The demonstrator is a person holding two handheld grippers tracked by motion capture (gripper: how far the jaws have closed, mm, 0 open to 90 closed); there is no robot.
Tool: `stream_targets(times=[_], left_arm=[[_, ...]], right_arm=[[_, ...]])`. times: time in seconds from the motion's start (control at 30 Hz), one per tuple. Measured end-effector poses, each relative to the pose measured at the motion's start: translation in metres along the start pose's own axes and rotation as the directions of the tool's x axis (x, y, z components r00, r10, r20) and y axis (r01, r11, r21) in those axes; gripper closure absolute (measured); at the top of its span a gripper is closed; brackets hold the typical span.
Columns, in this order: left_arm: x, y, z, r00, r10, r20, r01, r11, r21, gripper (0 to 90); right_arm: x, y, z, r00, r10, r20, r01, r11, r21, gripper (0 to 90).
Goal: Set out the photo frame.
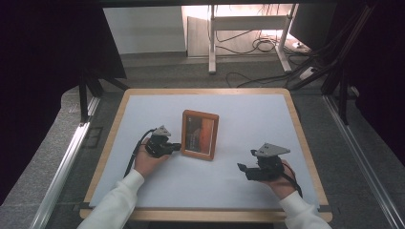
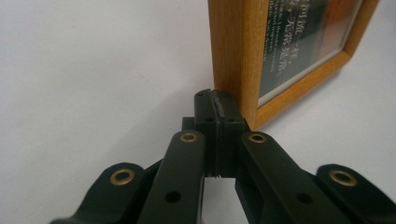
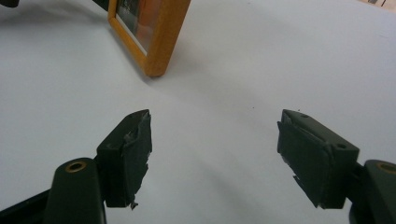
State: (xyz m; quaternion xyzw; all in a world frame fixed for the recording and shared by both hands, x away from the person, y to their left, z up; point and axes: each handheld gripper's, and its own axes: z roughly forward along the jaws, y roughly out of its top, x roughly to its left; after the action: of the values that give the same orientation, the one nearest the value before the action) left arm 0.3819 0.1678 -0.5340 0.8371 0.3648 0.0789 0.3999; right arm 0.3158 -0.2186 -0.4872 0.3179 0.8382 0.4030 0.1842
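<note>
My left claw sits clenched, jaws pressed together, tip just against the near-left corner of the picture frame. In the left gripper view the closed claw meets the frame's wooden edge low down, beside it rather than around it; I read this as a nudge or a steadying touch, not a grasp. The frame is near the middle of the white counter, a little left of centre. It looks propped up, leaning back, its glazed face toward the near side, though I cannot tell the tilt exactly. Long axis runs near-to-far and upward, portrait format; short edge lies on the counter. My right claw rests released, jaws wide apart with nothing between them, well right of the frame on the near-right part of the counter. In the right gripper view the open claw looks across bare counter toward the frame's lower corner. My guess is it waits in reserve to catch the other side.
</note>
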Motion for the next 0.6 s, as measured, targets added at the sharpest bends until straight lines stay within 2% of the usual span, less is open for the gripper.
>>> stream_targets(times=[0.27,0.37,0.6], left_arm=[[-0.009,-0.002,-0.002,0.9996,0.030,0.002,-0.030,0.9994,0.019,89.6],[-0.010,-0.003,-0.002,0.9997,0.021,0.013,-0.021,0.9996,0.017,89.6],[-0.011,-0.003,-0.002,0.9995,0.029,0.013,-0.030,0.9994,0.018,89.5]], right_arm=[[0.000,0.000,0.002,1.0000,-0.003,-0.004,0.003,1.000,0.006,26.5],[-0.001,0.000,0.003,1.0000,0.002,-0.009,-0.002,1.000,0.004,26.4],[-0.004,-0.004,0.003,0.9998,0.013,-0.013,-0.013,1.000,0.010,26.3]])
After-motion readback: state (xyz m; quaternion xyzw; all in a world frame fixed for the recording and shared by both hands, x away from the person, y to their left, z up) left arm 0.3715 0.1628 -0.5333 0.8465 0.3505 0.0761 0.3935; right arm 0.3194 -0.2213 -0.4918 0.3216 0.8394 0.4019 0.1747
